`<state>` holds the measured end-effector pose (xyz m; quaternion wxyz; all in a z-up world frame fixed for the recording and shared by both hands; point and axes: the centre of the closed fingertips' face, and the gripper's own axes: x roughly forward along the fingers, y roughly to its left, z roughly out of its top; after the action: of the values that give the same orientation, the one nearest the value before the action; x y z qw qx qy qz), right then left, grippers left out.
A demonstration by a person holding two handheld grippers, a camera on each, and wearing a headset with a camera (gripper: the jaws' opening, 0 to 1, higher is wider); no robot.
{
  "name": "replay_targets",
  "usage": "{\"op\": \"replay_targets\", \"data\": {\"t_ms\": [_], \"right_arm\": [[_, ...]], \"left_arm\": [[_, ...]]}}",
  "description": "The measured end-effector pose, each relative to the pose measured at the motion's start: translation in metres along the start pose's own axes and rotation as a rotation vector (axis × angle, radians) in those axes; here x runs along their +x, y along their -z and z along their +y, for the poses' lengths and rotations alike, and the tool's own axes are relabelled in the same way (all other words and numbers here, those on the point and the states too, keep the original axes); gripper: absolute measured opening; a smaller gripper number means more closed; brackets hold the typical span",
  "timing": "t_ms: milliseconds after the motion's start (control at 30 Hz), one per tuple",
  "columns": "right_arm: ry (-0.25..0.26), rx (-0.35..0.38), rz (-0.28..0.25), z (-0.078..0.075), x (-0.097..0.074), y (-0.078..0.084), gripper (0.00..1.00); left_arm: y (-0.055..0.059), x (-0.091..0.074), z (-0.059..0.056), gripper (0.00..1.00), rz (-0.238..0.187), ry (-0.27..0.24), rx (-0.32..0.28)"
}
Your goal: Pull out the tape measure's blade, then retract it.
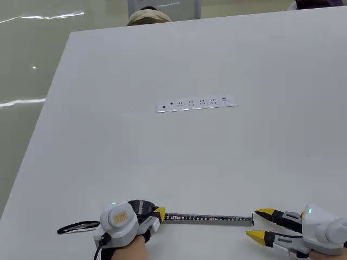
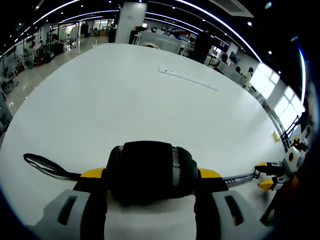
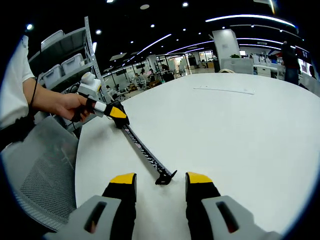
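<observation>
**Blade out, retraction to come**

The tape case (image 1: 142, 208) sits near the table's (image 1: 190, 151) near edge, clamped across its sides by the left gripper (image 2: 150, 173). The blade (image 1: 209, 218) lies flat, running from the case toward the person's right. Its hook (image 3: 165, 176) points at the right gripper (image 1: 259, 223), whose jaws gape and hold nothing, the hook just off their tips. The pull-out looks done; retraction is left
</observation>
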<state>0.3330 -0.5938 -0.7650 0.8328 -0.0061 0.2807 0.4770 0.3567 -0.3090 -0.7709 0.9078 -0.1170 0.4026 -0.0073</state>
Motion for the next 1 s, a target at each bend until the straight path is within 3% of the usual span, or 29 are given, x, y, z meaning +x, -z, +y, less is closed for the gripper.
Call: {"op": "replay_targets", "data": {"t_ms": [1000], "right_arm": [[-0.079, 0.061, -0.061, -0.0031, 0.0061, 0.0023, 0.21]], "left_arm": [[0.0027, 0.0017, -0.0003, 0.70, 0.012, 0.002, 0.031]]}}
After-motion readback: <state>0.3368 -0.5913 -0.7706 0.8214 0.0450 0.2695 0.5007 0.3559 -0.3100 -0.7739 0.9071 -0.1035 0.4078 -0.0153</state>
